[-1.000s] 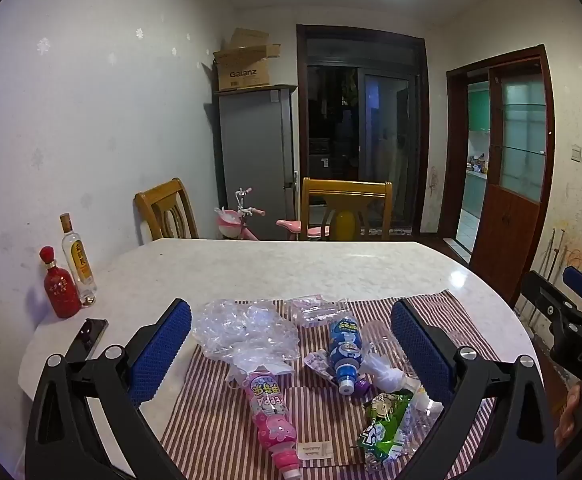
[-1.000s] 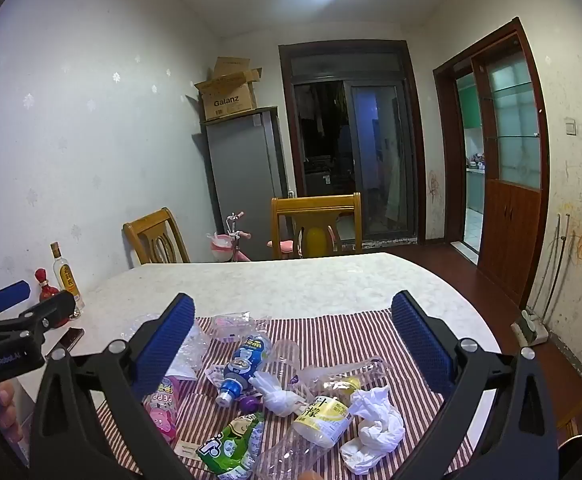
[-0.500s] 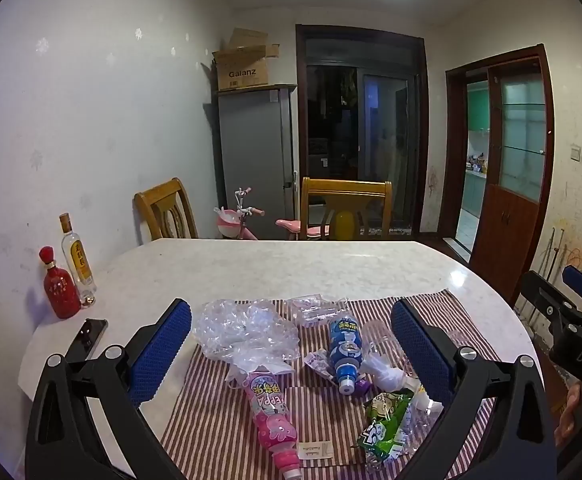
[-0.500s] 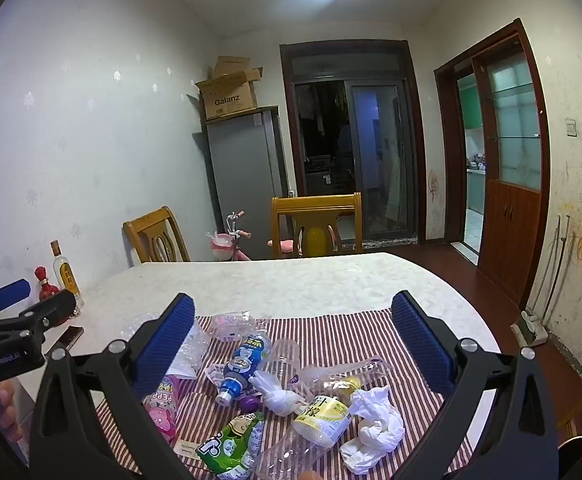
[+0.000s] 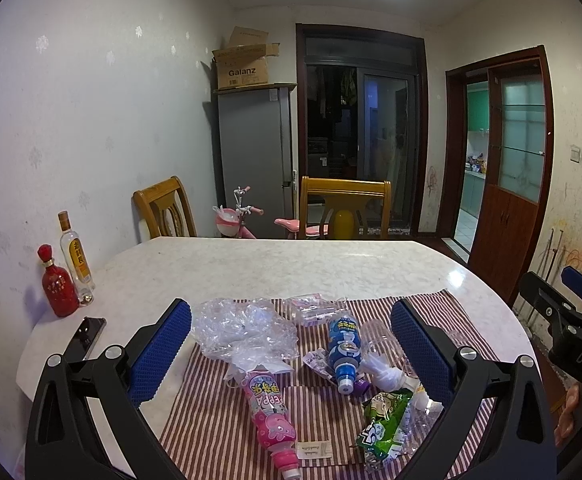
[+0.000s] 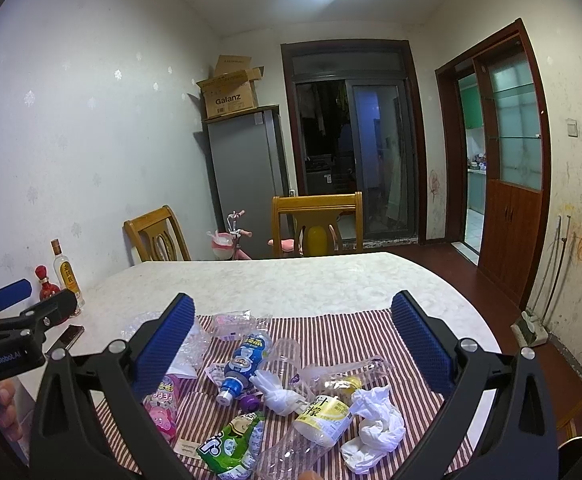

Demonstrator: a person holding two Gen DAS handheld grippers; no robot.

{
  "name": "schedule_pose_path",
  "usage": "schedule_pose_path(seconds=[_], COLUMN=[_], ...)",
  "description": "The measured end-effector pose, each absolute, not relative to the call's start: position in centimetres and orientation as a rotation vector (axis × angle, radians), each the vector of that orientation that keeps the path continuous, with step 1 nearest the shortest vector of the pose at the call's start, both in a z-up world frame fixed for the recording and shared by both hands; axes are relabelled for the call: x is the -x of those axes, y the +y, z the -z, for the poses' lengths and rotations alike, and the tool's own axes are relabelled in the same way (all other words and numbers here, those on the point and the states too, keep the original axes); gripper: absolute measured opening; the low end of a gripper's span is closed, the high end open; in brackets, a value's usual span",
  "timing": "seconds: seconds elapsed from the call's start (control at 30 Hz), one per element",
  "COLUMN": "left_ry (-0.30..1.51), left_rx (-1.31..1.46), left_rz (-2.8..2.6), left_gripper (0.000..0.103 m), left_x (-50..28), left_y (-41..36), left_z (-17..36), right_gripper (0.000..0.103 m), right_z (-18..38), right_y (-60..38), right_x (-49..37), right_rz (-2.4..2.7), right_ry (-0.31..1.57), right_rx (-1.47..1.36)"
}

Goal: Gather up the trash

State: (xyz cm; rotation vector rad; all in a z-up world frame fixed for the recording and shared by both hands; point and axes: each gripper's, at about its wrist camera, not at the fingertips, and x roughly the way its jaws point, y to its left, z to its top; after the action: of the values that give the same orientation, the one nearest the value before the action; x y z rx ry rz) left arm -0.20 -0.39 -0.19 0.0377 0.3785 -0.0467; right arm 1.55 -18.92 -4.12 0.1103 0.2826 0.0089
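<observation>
Our left claw [image 5: 291,350] is spread wide, its 2 blue pads [image 5: 162,350] far apart and pinching nothing, and our right claw [image 6: 291,350] is spread the same way. Held against the frames from 1 second ago, we find almost nothing different: both claws hang at the same height above the near edge of the counter [image 5: 291,264], and the trash lies where it lay. The only shift we can make out is the left claw's far tip, seen at the left edge of the right view, sitting very slightly higher.

The trash sits on the striped cloth [image 5: 219,404] at the near end of the counter: a crumpled clear bag [image 5: 243,330], a pink bottle [image 5: 269,408], a blue bottle [image 5: 343,350], a green wrapper [image 5: 383,426], a yellow-labelled clear bottle [image 6: 323,414] and a white tissue wad [image 6: 375,428].

Much is cut off. The right claw's left finger covers part of the pink bottle in its own view, and the green wrapper runs off the bottom edge there. The clear plastic pieces overlap, so we cannot count them. A dark phone [image 5: 87,336] lies near 2 glass bottles [image 5: 67,272] at the far left; their labels are too small to read.
</observation>
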Motion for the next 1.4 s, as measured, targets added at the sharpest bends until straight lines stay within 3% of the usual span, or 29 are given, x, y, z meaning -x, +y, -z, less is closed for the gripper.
schedule_pose_path(seconds=[1.03, 1.4], left_ry=[0.415, 0.613], left_rx=[-0.046, -0.035], left_rz=[0.067, 0.004], left_gripper=[0.097, 0.097], left_x=[-1.5, -6.8], left_y=[-0.3, 4.8], left_z=[1.3, 6.7], right_gripper=[0.099, 0.099], right_z=[4.4, 8.0], right_y=[-19.2, -22.7], right_x=[-2.6, -6.6], right_rz=[-0.003, 0.023], right_ry=[0.312, 0.478], right_rx=[-0.105, -0.169])
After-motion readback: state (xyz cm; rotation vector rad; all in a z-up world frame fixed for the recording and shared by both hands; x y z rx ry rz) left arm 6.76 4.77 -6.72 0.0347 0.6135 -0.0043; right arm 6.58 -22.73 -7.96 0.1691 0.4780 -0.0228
